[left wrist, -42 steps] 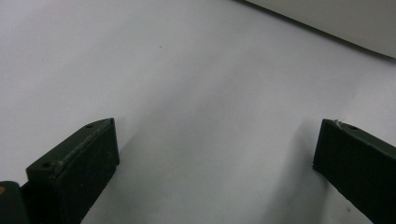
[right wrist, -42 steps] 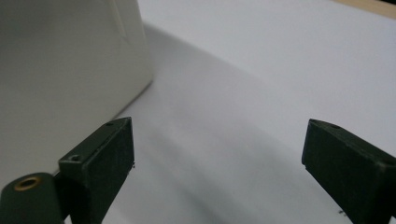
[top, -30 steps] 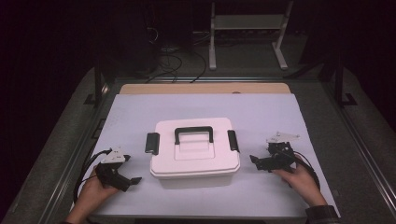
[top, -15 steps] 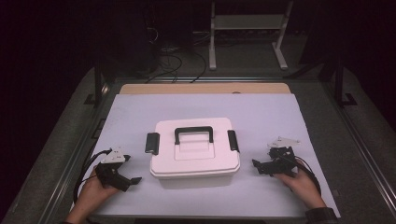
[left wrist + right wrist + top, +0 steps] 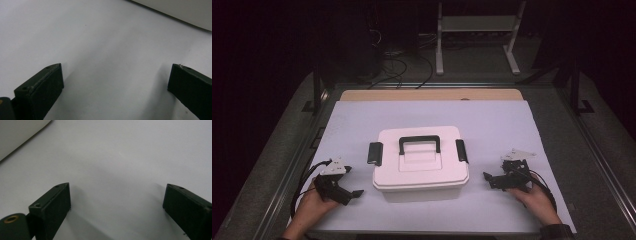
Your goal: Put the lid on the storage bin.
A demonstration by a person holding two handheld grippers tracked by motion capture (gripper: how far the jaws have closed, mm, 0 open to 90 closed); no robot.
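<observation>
A white plastic box (image 5: 420, 162) with a black carry handle (image 5: 419, 143) and black side latches (image 5: 375, 153) stands lid-on in the middle of the white table cover (image 5: 492, 125). My left gripper (image 5: 353, 193) rests low on the cover left of the box, jaws wide open with nothing between them. In the left gripper view its gap (image 5: 115, 82) shows bare cover, with the box wall (image 5: 185, 11) at the top right. My right gripper (image 5: 487, 177) lies right of the box, open and empty (image 5: 116, 200); the box corner (image 5: 17, 135) shows at the upper left.
The cover lies on a wooden tabletop (image 5: 427, 94) whose far edge shows. Dark metal rails (image 5: 287, 165) run along both sides of the table. Behind it are cables (image 5: 397, 60) on the floor and a white metal stand (image 5: 477, 35).
My right gripper has drawn back toward the person and sunk down to the cover, a little farther from the box. The left gripper and the box have stayed put.
</observation>
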